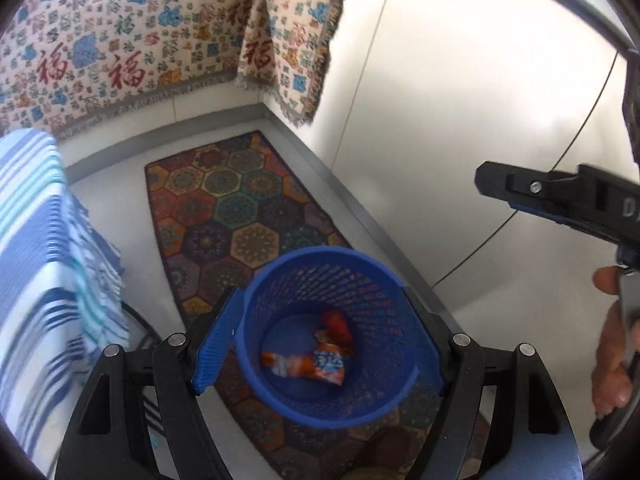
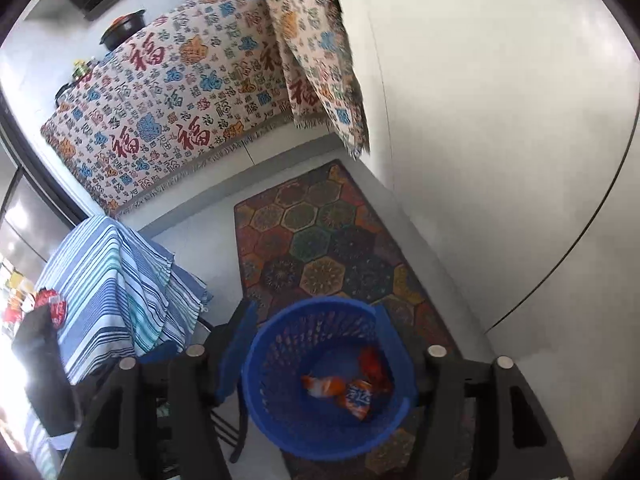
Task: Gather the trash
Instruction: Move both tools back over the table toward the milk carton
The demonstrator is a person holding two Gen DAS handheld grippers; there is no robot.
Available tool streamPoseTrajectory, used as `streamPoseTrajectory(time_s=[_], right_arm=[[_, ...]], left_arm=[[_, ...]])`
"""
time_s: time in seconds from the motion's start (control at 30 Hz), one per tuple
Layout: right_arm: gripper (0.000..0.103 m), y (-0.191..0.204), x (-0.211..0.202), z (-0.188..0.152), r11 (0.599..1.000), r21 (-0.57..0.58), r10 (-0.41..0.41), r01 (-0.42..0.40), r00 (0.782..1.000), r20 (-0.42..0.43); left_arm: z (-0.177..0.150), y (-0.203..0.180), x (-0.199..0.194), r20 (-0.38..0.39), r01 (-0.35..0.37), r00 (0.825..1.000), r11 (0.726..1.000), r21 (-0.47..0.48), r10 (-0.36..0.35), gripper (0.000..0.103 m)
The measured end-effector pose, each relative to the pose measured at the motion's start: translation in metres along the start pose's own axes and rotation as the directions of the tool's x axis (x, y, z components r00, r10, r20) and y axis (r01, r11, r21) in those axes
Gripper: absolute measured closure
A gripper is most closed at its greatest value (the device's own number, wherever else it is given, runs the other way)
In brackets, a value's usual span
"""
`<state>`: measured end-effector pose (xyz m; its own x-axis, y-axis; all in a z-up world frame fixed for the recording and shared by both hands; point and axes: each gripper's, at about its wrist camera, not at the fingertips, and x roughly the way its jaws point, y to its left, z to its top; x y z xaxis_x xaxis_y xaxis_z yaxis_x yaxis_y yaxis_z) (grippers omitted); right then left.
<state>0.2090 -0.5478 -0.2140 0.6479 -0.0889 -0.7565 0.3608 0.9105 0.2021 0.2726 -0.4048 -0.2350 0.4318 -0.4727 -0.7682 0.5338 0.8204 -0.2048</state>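
Crumpled orange-and-white snack wrappers (image 1: 304,364) are being held by the round blue perforated plastic basket (image 1: 280,280), lower centre; both tools (image 1: 320,336) (image 2: 316,352) are being kept open.

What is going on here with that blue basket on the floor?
A person is tidying up trash with a pair of hand-held tongs. Both the left tongs and the right tongs hang open and empty over the blue basket, which stands on a patterned rug. Orange wrappers already lie at the basket's bottom.
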Motion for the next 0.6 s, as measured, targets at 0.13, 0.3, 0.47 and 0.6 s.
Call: streamPoseTrajectory(time_s=[0.13, 0.3, 0.47, 0.6], right_arm=[[0.035, 0.033, -0.02, 0.001, 0.995, -0.102, 0.01, -0.004, 0.999, 0.053], [0.033, 0.09, -0.043, -0.01, 0.971, -0.24, 0.036, -0.011, 0.994, 0.099], [0.024, 0.162, -0.061, -0.032, 0.921, -0.387, 0.109, -0.057, 0.987, 0.115], [0.024, 0.205, -0.063, -0.052, 0.876, -0.474, 0.157, -0.09, 0.982, 0.103]], left_arm=[[-0.006, 0.015, -0.056, 0.056, -0.018, 0.998, 1.0, -0.014, 0.019, 0.018], [-0.024, 0.047, -0.122, 0.101, -0.117, 0.988, 0.993, -0.001, 0.116, 0.011], [-0.06, 0.104, -0.164, 0.086, -0.278, 0.956, 0.96, -0.038, 0.281, 0.009], [-0.09, 0.157, -0.186, 0.046, -0.377, 0.922, 0.919, -0.115, 0.384, 0.009]])
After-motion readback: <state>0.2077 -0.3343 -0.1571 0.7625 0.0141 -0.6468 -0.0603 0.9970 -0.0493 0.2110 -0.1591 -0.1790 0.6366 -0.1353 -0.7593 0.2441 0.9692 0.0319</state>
